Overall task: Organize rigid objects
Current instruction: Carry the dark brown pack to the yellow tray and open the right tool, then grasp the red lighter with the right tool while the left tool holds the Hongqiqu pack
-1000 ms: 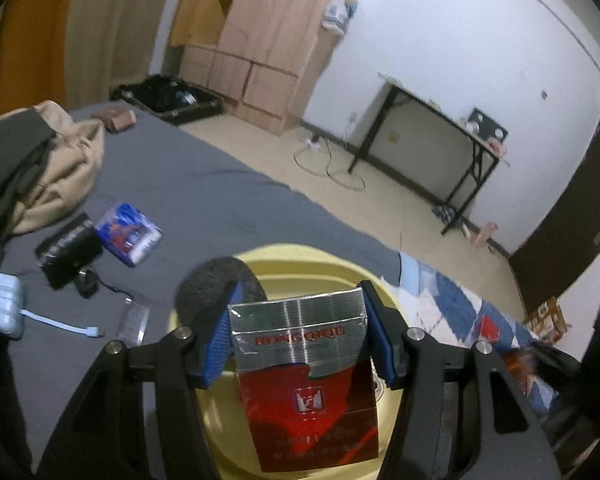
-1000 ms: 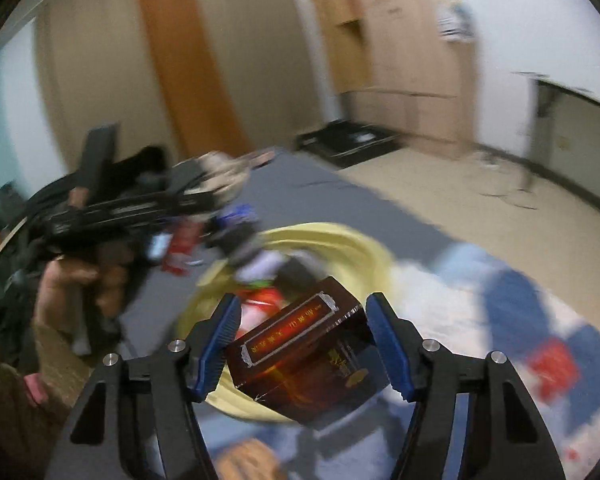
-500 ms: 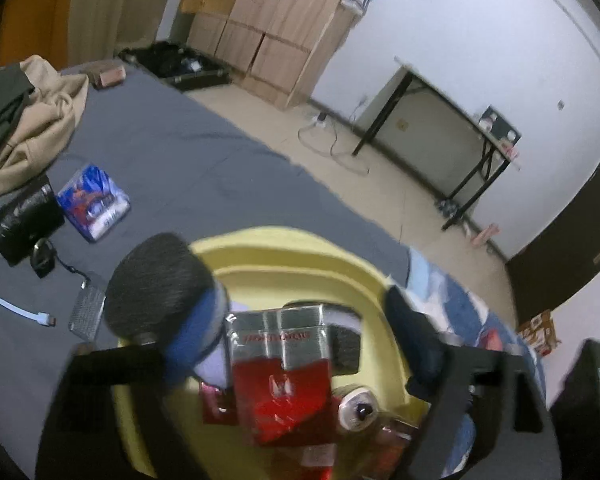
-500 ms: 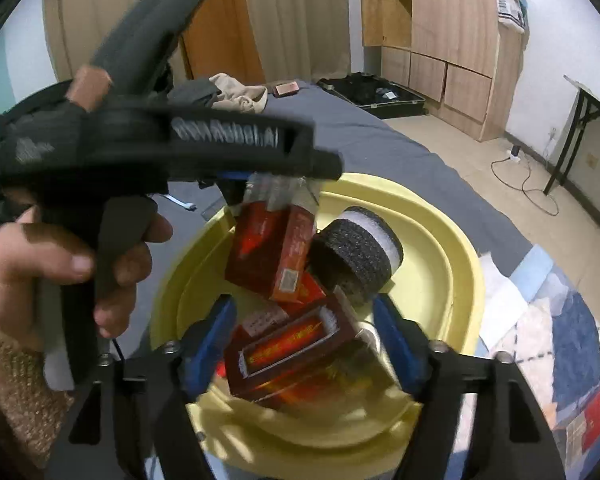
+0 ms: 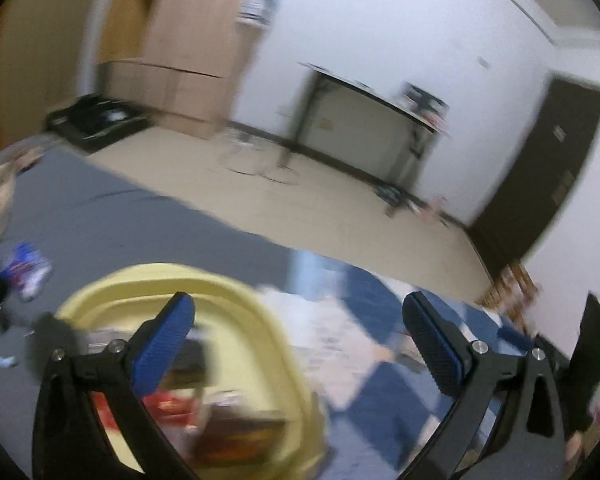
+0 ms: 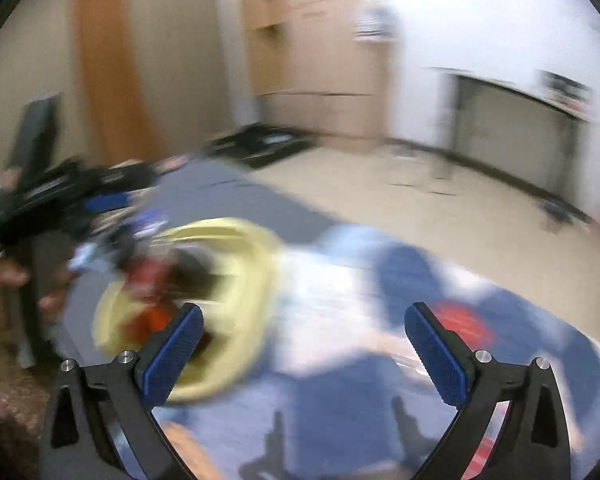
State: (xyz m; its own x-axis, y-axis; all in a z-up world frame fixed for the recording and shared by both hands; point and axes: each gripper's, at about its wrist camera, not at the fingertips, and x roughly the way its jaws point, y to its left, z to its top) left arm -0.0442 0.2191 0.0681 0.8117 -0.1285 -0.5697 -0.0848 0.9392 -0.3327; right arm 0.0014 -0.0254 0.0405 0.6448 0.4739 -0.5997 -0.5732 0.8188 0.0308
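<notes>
left wrist view, left to right:
- blue packet (image 5: 26, 276), blurred, on the grey bed cover (image 5: 112, 220), well left of the left finger.
- yellow basin (image 5: 268, 344), behind and under the left finger; its rim runs on into the gap between the two fingers. inside it, blurred: red boxes (image 5: 172, 400) and a dark brown box (image 5: 240, 436) just right of the left finger, and a dark roll (image 5: 52, 340) at the left rim.
- left gripper (image 5: 298, 344): jaws have just been opening and now stand spread wide, with nothing between the blue pads (image 5: 164, 348).
- blue and white checked cloth (image 5: 380, 384), under the gap and the right finger.
- black table (image 5: 364, 96) and dark door (image 5: 540, 168), far beyond the right finger.

right wrist view, left to right:
- a hand (image 6: 0, 308) holding the other black gripper, far left of the left finger.
- yellow basin (image 6: 256, 280), heavily blurred, behind the left finger and up-left of it; red and dark shapes inside cannot be told apart.
- right gripper (image 6: 304, 344): jaws have just been opening and stand spread wide, nothing between them; only checked cloth (image 6: 340, 360) shows in the gap.
- red patch (image 6: 460, 320) just behind the right finger.
</notes>
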